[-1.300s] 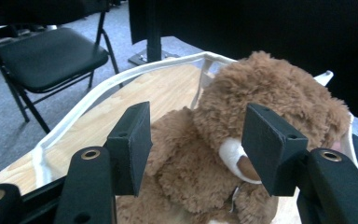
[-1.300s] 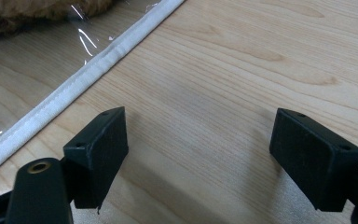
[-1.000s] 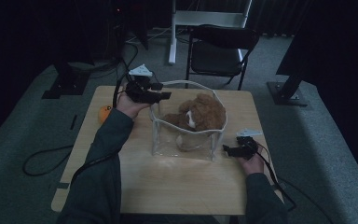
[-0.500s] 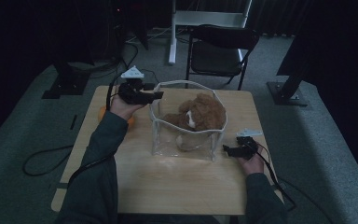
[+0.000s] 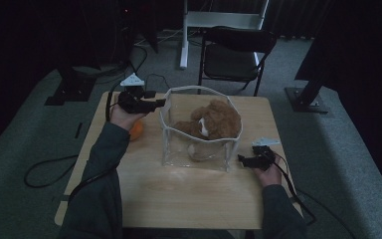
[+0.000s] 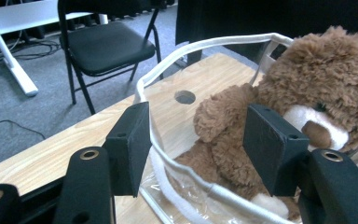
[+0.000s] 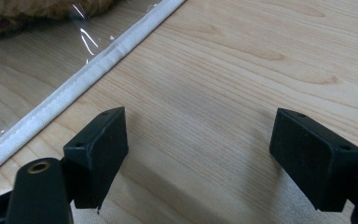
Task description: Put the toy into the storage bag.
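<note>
Our teddy bear sits in the clear bag mid-counter, leaning lengthwise toward 2 o'clock. Our left gripper at 10 o'clock has fingers half open around the bag's rim, not pinching. Our right gripper at 4 o'clock has fingers wide open, holding nothing.

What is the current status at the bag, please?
Left claw open astride bag rim. Right claw open over bare table. Teddy bear inside bag. Nothing obstructing.

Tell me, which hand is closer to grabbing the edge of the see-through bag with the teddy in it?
Probably the left gripper: its open jaws straddle the clear bag's white rim. The right gripper rests open beside the bag's base.
</note>
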The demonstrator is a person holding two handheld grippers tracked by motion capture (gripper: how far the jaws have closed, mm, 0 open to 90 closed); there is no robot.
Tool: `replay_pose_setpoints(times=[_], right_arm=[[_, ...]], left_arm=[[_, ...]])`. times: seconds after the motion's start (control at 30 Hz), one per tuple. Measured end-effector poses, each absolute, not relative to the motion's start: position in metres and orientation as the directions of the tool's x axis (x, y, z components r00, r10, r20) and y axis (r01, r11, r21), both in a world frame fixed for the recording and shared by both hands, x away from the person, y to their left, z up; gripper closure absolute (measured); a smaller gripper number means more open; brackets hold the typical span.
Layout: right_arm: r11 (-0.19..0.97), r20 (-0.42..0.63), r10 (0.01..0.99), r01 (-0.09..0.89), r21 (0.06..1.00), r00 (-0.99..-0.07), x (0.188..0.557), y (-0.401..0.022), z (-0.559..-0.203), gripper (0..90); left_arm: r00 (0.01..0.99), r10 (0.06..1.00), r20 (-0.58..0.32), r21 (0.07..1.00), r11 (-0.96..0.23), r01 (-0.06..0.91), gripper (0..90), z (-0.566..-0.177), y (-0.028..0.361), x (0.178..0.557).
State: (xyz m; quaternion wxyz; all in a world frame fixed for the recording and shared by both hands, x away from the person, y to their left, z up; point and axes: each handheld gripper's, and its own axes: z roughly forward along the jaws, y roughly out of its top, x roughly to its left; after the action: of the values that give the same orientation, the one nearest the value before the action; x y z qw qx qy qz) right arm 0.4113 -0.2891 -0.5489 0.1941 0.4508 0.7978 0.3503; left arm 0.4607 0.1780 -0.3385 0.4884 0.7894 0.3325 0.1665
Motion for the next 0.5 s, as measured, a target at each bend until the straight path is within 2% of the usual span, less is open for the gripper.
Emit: replay_pose_setpoints(times=[0.5], right_arm=[[0.348, 0.006, 0.855, 0.584, 0.734, -0.518, 0.411, -0.289, -0.549, 18.4]], left_arm=[[0.679, 0.729, -0.093, 0.879, -0.261, 0.4, 40.6, -0.352, 0.202, 0.459]])
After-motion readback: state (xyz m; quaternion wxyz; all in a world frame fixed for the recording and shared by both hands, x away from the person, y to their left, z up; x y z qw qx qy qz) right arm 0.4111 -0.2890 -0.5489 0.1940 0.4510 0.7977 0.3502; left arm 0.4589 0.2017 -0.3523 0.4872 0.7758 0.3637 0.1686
